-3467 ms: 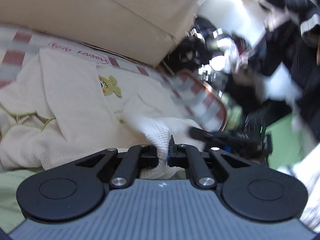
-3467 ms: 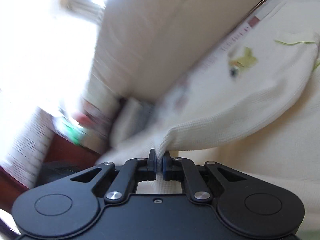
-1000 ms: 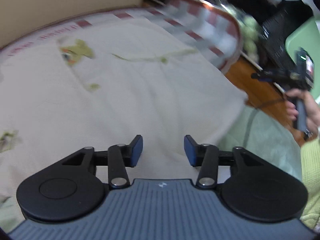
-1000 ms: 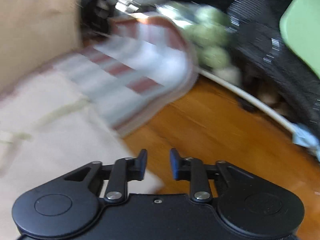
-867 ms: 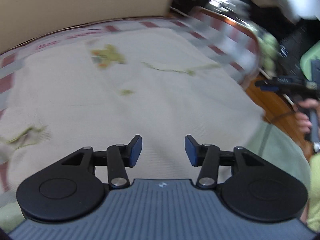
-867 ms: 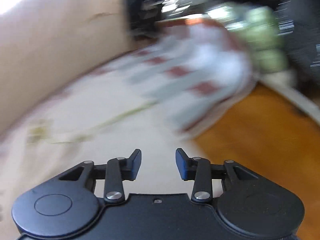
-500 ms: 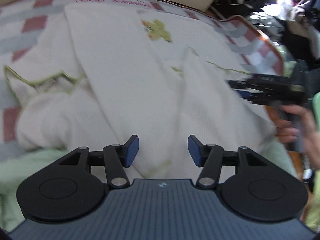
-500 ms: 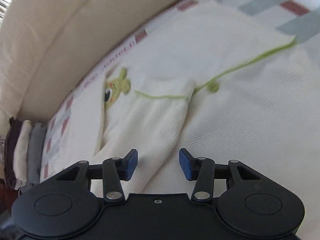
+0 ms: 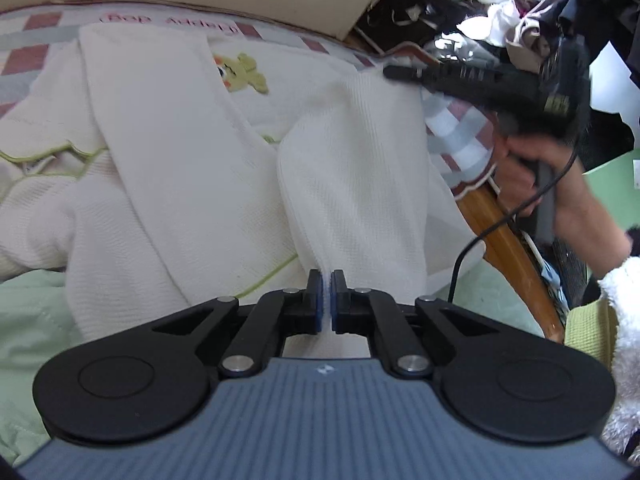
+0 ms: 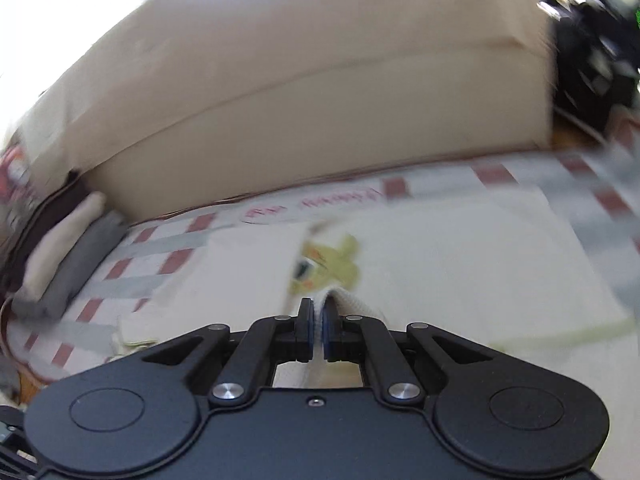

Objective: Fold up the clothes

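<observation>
A cream knit garment [image 9: 188,168] with a small green animal patch [image 9: 240,74] and green trim lies on a checked mat [image 9: 460,128]. My left gripper [image 9: 327,286] is shut on a raised fold of the cream fabric at the near edge. In the left wrist view my right gripper [image 9: 390,73] holds the far end of that same fold, lifted off the mat, with a hand on its handle. The right wrist view shows my right gripper [image 10: 318,312] shut on a cream fabric edge [image 10: 352,304], just in front of the green animal patch [image 10: 328,264].
A beige sofa [image 10: 320,80] rises behind the mat. Folded clothes [image 10: 72,248] are stacked at the mat's left end. Dark clutter [image 9: 480,12] and a wooden floor [image 9: 508,232] lie to the right. A pale green blanket [image 9: 28,320] covers the near left.
Both grippers stood open over the flat garment; now each has shut on the cream fabric. The right gripper swung in from the floor side and lifted its end of the fold.
</observation>
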